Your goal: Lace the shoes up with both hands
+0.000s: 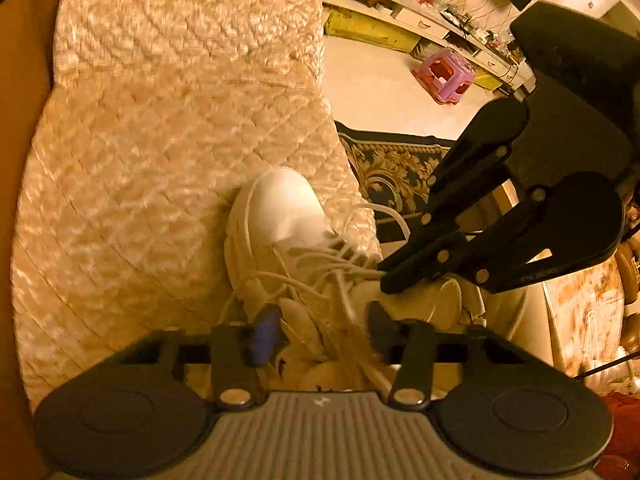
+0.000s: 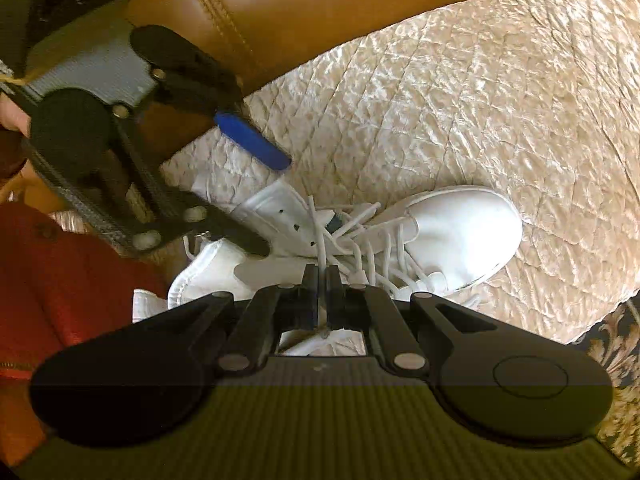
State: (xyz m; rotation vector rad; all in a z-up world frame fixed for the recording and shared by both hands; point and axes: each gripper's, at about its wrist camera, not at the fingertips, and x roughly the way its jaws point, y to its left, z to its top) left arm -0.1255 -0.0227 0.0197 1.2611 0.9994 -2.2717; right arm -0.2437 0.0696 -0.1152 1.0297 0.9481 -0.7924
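A white sneaker (image 1: pixel 276 220) with loose white laces (image 1: pixel 320 264) lies on a cream quilted cushion (image 1: pixel 160 120); it also shows in the right wrist view (image 2: pixel 452 228). My left gripper (image 1: pixel 320 328) is open, its fingers either side of the shoe's tongue and laces; it also shows in the right wrist view (image 2: pixel 260 204), with one blue pad. My right gripper (image 2: pixel 323 276) is shut on a white lace strand (image 2: pixel 316 224) over the shoe's eyelets; it also shows in the left wrist view (image 1: pixel 386 280), coming in from the right.
The cushion (image 2: pixel 480 100) sits on a brown leather sofa (image 2: pixel 300 8). A patterned rug (image 1: pixel 388 168), a pink plastic stool (image 1: pixel 444 76) and a low TV cabinet (image 1: pixel 420 20) are beyond. Red fabric (image 2: pixel 60 280) lies at the left.
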